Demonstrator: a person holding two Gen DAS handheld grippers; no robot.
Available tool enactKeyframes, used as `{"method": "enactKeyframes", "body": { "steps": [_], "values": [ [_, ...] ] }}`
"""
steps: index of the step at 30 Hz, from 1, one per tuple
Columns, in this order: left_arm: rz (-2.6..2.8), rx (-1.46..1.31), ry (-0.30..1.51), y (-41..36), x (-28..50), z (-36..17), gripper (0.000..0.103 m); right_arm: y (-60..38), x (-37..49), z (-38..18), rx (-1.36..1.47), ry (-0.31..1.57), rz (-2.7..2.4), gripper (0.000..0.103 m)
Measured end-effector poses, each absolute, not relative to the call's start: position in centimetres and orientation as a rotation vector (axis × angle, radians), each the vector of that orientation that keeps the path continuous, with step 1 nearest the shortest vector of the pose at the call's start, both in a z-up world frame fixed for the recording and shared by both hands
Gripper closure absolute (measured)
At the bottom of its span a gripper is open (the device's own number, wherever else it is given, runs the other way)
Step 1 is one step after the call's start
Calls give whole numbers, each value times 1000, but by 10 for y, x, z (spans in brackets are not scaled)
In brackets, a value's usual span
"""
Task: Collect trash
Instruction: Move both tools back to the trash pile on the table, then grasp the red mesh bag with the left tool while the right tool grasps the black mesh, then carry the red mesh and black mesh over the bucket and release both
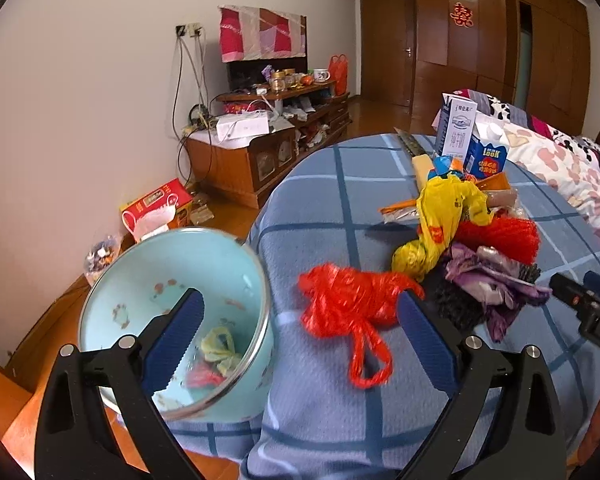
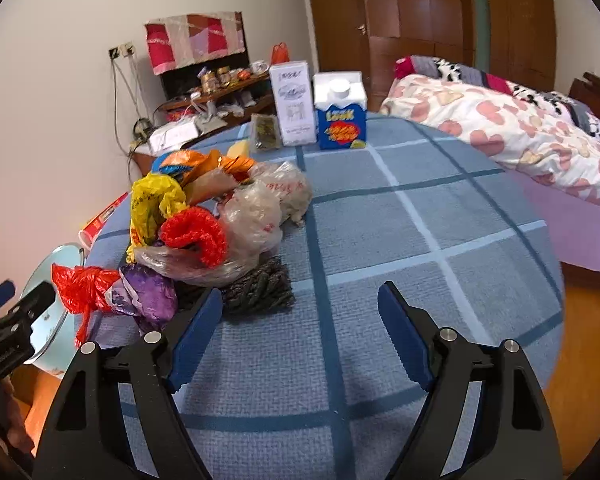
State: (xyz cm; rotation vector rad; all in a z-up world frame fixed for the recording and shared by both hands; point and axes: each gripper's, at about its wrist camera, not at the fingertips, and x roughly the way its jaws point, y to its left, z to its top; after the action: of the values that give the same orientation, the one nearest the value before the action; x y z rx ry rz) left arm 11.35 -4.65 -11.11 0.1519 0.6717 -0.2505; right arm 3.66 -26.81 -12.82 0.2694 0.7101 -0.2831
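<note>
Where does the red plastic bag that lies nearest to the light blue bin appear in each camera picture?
Left wrist view: the red plastic bag lies low in the centre, on the blue checked cloth, between the open fingers.
Right wrist view: the same bag is at the far left edge, beside the purple bag.
Shared landmark: the blue LOOK carton.
</note>
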Motion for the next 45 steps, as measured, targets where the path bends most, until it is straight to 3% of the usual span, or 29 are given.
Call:
{"method": "enactKeyframes", "body": {
  "steps": [5,7,9,12,14,15,20,23,32,45],
  "values": [
    [-278,130,682,-62,134,-115,13,-276,62,-144,348,770,-250,31],
    [-286,127,693,-66,139,-119,17,-276,71,-149,370,798,-229,44],
    [-303,117,706,-70,144,-122,22,-275,76,-153,393,807,-194,65],
    [-333,94,742,-74,150,-129,34,-272,74,-148,396,791,-163,85],
    [-372,59,765,-75,151,-133,50,-273,69,-141,391,776,-171,87],
    [-383,43,774,-76,151,-134,54,-273,66,-139,391,769,-176,90],
    [-407,29,760,-78,147,-130,74,-285,40,-117,388,698,-240,91],
    [-422,25,739,-79,141,-123,80,-292,24,-98,349,632,-305,92],
    [-448,64,623,-74,111,-85,82,-317,-1,-62,276,516,-429,92],
    [-419,32,599,-47,89,-59,82,-320,-32,-40,286,454,-459,92]
  ]
}}
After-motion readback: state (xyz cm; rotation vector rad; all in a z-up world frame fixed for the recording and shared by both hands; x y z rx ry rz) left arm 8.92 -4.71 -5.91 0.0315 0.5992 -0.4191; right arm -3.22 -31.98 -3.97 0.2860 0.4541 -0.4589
